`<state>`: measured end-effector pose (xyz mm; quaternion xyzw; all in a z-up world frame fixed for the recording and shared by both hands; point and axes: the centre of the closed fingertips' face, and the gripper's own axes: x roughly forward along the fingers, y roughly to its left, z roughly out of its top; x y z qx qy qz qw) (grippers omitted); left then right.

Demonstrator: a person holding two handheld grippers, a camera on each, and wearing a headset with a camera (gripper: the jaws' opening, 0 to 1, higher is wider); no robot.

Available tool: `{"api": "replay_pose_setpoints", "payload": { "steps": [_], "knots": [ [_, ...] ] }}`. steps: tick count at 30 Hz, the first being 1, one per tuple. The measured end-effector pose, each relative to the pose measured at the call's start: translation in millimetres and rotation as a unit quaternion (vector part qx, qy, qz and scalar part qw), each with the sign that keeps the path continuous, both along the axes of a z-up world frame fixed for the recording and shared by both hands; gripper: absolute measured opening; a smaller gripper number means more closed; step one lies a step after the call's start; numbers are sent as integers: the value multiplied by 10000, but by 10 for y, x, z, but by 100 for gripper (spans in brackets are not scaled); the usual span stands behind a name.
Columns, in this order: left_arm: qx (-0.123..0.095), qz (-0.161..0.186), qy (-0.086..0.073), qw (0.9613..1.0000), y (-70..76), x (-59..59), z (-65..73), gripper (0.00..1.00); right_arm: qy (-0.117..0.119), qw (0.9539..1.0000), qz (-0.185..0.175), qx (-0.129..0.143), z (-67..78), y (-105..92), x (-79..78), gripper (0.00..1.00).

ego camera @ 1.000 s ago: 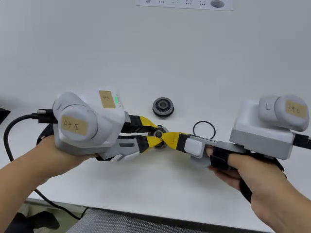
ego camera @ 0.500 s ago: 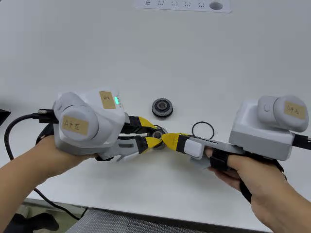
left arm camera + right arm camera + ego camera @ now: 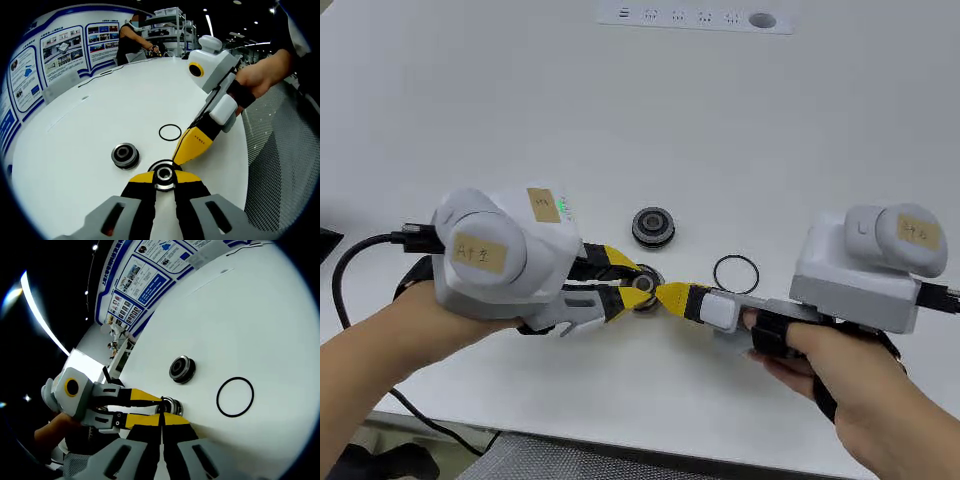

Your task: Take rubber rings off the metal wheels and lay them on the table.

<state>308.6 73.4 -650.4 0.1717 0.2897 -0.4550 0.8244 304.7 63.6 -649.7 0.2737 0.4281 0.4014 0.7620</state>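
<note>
In the head view, the left gripper (image 3: 634, 283) is clamping a metal wheel (image 3: 646, 283) between narrowly parted yellow jaws. The right gripper (image 3: 670, 294), its jaws pressed together, is touching the wheel's right rim. A second wheel (image 3: 653, 226) is sitting near behind, and a loose rubber ring (image 3: 736, 274) is lying flat beside the right gripper. The bare table (image 3: 520, 120) is running back to a power strip (image 3: 695, 17).

In the left gripper view, the left gripper (image 3: 164, 178) is squeezing the metal wheel (image 3: 164, 173), and the right gripper (image 3: 187, 150) is meeting its upper rim. The table edge is falling away close on the right.

In the right gripper view, the right gripper (image 3: 161, 419) is closed at the metal wheel (image 3: 171, 405); whether it is pinching rubber I cannot tell.
</note>
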Motion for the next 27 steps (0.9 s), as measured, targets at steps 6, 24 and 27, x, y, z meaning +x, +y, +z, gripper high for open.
{"api": "replay_pose_setpoints", "payload": {
  "steps": [6,24,27],
  "knots": [
    [-58,-37,154,9999,-10,-96,17,25,87,10000,44,-8,-16,9,-23,1],
    [-181,577,-368,9975,380,89,371,38,193,9970,37,747,342,206,-10,1],
    [-216,614,-422,9970,397,127,435,40,178,9961,-62,858,424,164,30,1]
  ]
}}
